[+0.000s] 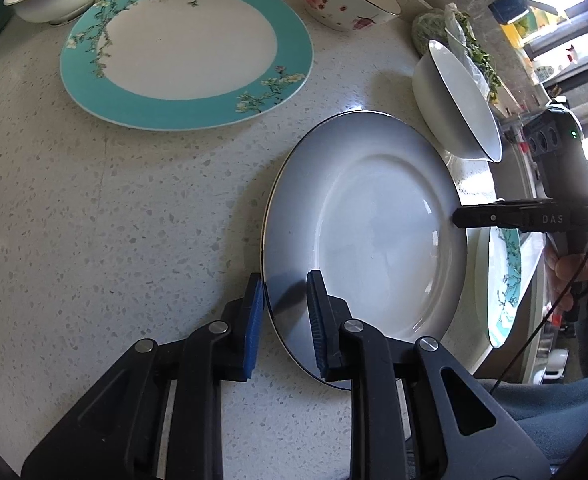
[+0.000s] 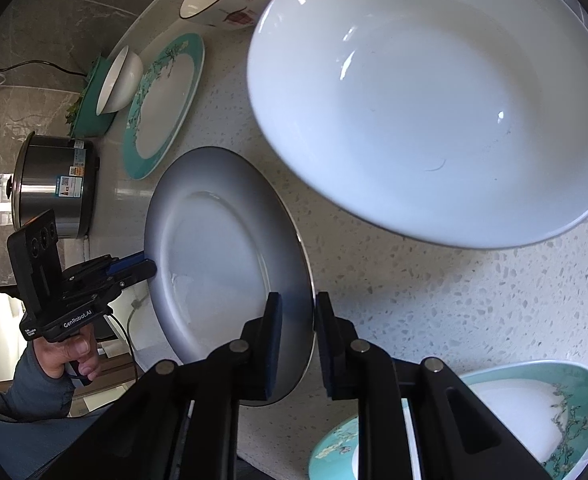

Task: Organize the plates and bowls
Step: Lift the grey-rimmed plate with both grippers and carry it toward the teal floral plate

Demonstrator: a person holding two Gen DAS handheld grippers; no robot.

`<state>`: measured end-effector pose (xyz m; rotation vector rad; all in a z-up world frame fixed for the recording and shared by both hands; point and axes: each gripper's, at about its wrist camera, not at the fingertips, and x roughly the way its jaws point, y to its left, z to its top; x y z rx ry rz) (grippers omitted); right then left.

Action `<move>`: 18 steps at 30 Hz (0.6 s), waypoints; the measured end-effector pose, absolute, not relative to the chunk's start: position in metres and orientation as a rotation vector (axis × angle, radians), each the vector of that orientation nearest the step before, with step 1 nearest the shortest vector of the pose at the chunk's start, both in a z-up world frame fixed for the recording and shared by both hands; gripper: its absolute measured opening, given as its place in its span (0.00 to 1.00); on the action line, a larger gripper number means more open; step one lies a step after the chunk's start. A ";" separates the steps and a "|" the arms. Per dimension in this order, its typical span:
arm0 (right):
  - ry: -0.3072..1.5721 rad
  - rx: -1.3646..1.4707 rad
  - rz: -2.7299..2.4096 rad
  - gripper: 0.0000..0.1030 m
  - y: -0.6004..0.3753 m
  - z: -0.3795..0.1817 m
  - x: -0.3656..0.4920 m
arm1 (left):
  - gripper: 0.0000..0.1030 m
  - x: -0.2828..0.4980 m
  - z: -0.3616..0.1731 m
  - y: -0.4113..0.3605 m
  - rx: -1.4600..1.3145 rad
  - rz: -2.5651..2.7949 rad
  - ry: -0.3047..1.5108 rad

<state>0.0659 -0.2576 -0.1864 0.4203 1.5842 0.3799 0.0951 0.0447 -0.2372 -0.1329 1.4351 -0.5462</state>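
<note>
Left gripper (image 1: 284,312) clamped on near rim of grey plate (image 1: 365,224); right gripper (image 2: 297,340) clamped on opposite rim; plate tilted above speckled table (image 1: 114,208).

Right tool (image 2: 297,344) and left tool (image 2: 144,266) pinch the grey plate (image 2: 214,248) at opposite rims.

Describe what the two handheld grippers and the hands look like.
Both are black, with blue ribbed pads on the fingers. The left gripper reads "GenRobot.AI" in white; the right gripper reads "DAS" and shows a green light. Thin black cables trail from each. The left hand wears a grey sleeve.
</note>
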 end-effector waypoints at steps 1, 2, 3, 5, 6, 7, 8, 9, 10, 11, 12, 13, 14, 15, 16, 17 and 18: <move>1.586 0.420 0.379 0.20 -0.257 -0.186 0.066 | 0.18 0.096 -0.236 0.045 -0.130 -0.544 1.435; 1.588 0.421 0.379 0.20 -0.257 -0.186 0.065 | 0.18 0.096 -0.234 0.046 -0.126 -0.541 1.434; 1.589 0.424 0.379 0.20 -0.255 -0.185 0.065 | 0.18 0.097 -0.231 0.047 -0.119 -0.537 1.432; 1.590 0.437 0.378 0.20 -0.254 -0.183 0.063 | 0.18 0.097 -0.227 0.050 -0.118 -0.533 1.433; 1.590 0.439 0.380 0.20 -0.252 -0.182 0.063 | 0.18 0.098 -0.225 0.051 -0.114 -0.528 1.436; 1.589 0.442 0.380 0.20 -0.251 -0.180 0.063 | 0.18 0.097 -0.222 0.052 -0.112 -0.526 1.439; 1.587 0.440 0.380 0.20 -0.249 -0.178 0.062 | 0.18 0.098 -0.220 0.054 -0.110 -0.524 1.442; 1.587 0.441 0.381 0.20 -0.247 -0.177 0.062 | 0.18 0.097 -0.218 0.057 -0.111 -0.519 1.445; 1.585 0.442 0.382 0.20 -0.245 -0.175 0.062 | 0.18 0.096 -0.216 0.060 -0.113 -0.517 1.447; 1.584 0.441 0.383 0.20 -0.242 -0.174 0.061 | 0.18 0.096 -0.213 0.063 -0.114 -0.516 1.449; 1.582 0.443 0.385 0.20 -0.239 -0.172 0.061 | 0.18 0.095 -0.210 0.067 -0.114 -0.513 1.451; 1.582 0.444 0.387 0.20 -0.236 -0.170 0.061 | 0.18 0.094 -0.207 0.070 -0.111 -0.513 1.451; 1.582 0.447 0.390 0.20 -0.234 -0.169 0.060 | 0.18 0.092 -0.204 0.074 -0.110 -0.512 1.452; 1.583 0.451 0.393 0.20 -0.230 -0.168 0.060 | 0.18 0.091 -0.201 0.079 -0.112 -0.511 1.454; 1.583 0.456 0.396 0.20 -0.226 -0.166 0.059 | 0.18 0.089 -0.199 0.084 -0.112 -0.510 1.456; 1.583 0.462 0.400 0.20 -0.221 -0.165 0.058 | 0.18 0.087 -0.197 0.089 -0.112 -0.508 1.455; 1.583 0.464 0.402 0.20 -0.218 -0.164 0.057 | 0.18 0.086 -0.194 0.095 -0.111 -0.506 1.456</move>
